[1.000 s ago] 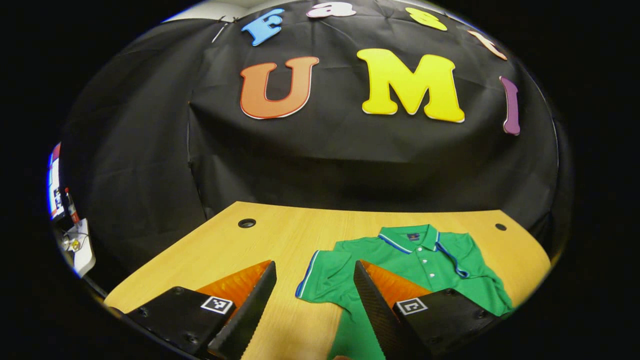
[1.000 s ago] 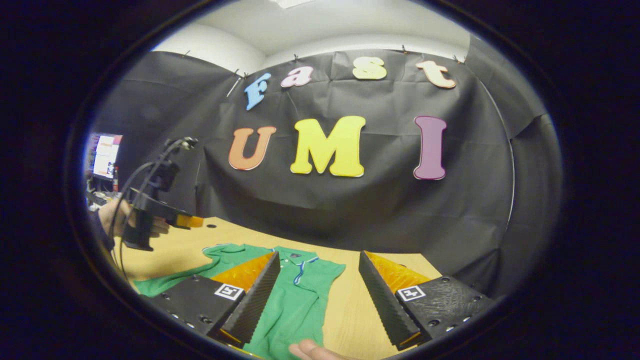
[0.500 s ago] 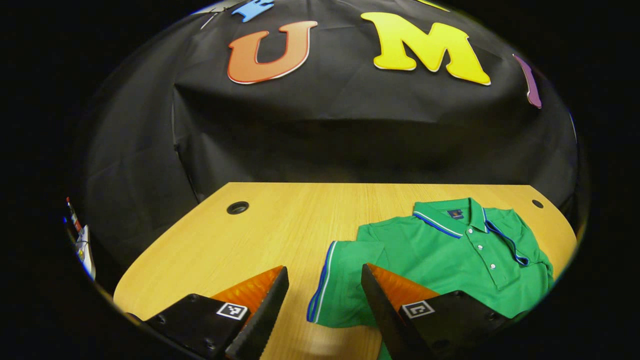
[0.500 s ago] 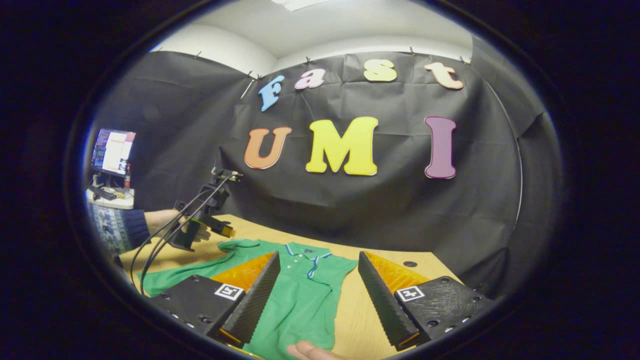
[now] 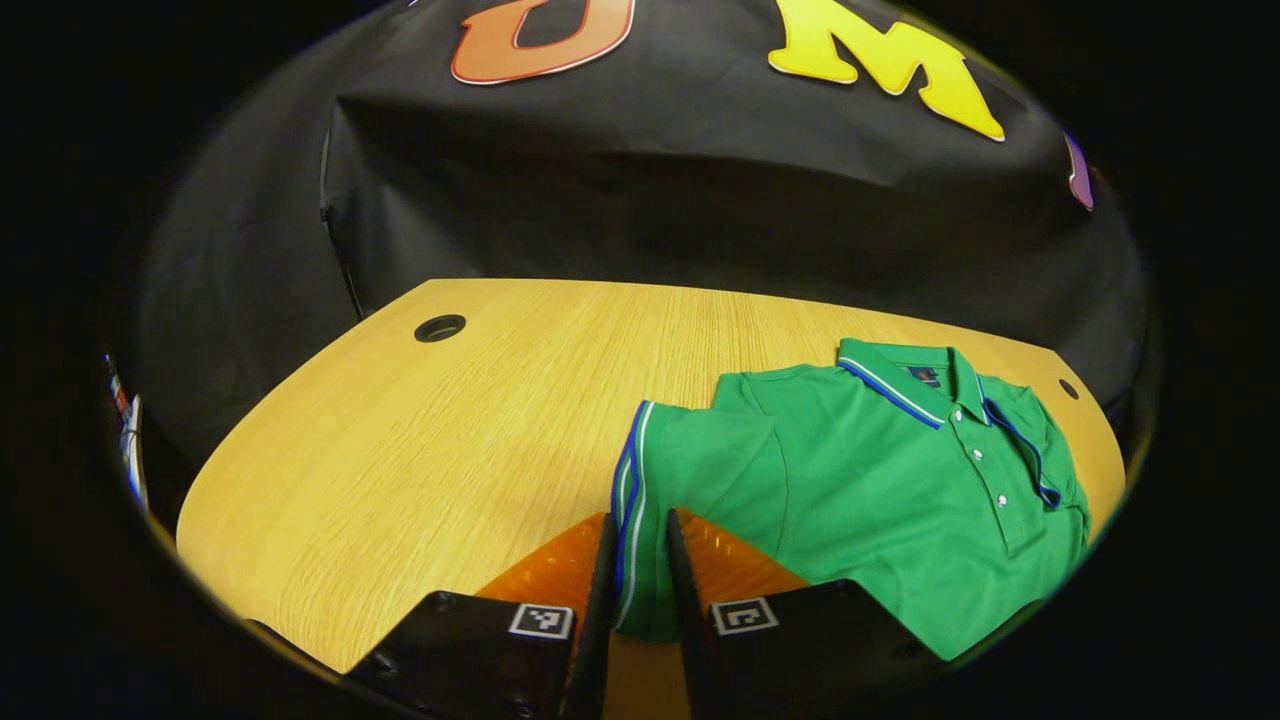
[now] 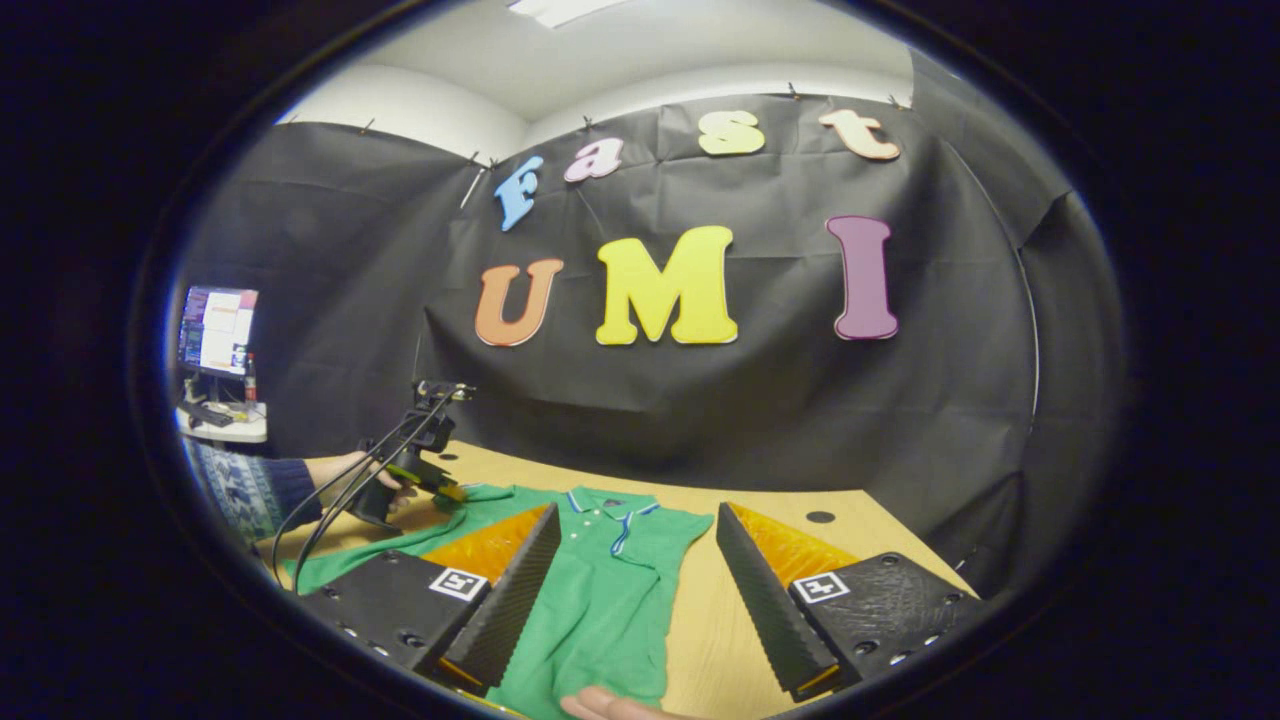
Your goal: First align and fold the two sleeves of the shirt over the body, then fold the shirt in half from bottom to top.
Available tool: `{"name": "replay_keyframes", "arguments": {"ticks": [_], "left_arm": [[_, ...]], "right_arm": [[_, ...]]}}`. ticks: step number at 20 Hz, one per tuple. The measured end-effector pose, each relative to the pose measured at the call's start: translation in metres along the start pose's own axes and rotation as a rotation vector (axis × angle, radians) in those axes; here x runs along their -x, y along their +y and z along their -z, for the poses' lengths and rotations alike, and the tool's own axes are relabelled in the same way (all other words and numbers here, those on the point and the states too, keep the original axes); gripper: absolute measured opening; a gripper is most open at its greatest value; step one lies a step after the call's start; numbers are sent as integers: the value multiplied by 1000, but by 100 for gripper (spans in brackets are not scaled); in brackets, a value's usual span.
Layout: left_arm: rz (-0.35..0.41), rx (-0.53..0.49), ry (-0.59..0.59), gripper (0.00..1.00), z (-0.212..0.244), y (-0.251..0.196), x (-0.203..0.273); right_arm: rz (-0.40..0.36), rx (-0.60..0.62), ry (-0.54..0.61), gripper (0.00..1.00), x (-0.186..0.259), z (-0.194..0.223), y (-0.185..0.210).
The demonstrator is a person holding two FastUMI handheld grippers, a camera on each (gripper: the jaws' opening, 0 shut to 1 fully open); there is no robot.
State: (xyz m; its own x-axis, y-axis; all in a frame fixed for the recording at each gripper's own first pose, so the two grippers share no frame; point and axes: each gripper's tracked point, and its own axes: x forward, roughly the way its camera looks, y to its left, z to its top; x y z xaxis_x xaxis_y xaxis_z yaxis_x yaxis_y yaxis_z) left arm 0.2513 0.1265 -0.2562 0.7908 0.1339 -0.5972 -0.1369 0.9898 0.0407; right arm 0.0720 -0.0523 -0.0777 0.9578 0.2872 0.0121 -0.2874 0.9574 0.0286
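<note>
Left gripper (image 5: pixel 636 560) clamped down almost fully on the blue-and-white striped cuff of the sleeve (image 5: pixel 690 480), both fingers squeezing the fabric, low on the light wooden table (image 5: pixel 420 450). Right gripper (image 6: pixel 635 580) hanging wide open above the table with nothing in it, one finger over the lower body of the green short-sleeved polo shirt (image 6: pixel 600 590), the other over bare wood. Shirt spread flat, collar toward the black cloth wall (image 6: pixel 700 400); farther off in the right gripper view, a hand (image 6: pixel 350 470) in a dark patterned sleeve (image 6: pixel 250 490) holding the left gripper at the shirt's far edge.
</note>
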Motion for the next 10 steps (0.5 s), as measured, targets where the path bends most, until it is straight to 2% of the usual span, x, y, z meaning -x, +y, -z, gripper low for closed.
{"name": "replay_keyframes", "arguments": {"ticks": [1, 2, 4, 10], "left_arm": [[7, 6, -7, 33, -2, -3, 0], [5, 11, -13, 23, -4, -3, 1], [2, 12, -13, 16, -3, -5, 1], [-7, -29, -76, 13, -29, -9, 13]], "right_arm": [[-2, -12, 7, 95, 0, 2, 0], [-5, -23, 10, 96, -1, 3, 1], [-3, -26, 7, 96, 0, 2, 1], [1, -19, -1, 95, -1, 3, 1]]}}
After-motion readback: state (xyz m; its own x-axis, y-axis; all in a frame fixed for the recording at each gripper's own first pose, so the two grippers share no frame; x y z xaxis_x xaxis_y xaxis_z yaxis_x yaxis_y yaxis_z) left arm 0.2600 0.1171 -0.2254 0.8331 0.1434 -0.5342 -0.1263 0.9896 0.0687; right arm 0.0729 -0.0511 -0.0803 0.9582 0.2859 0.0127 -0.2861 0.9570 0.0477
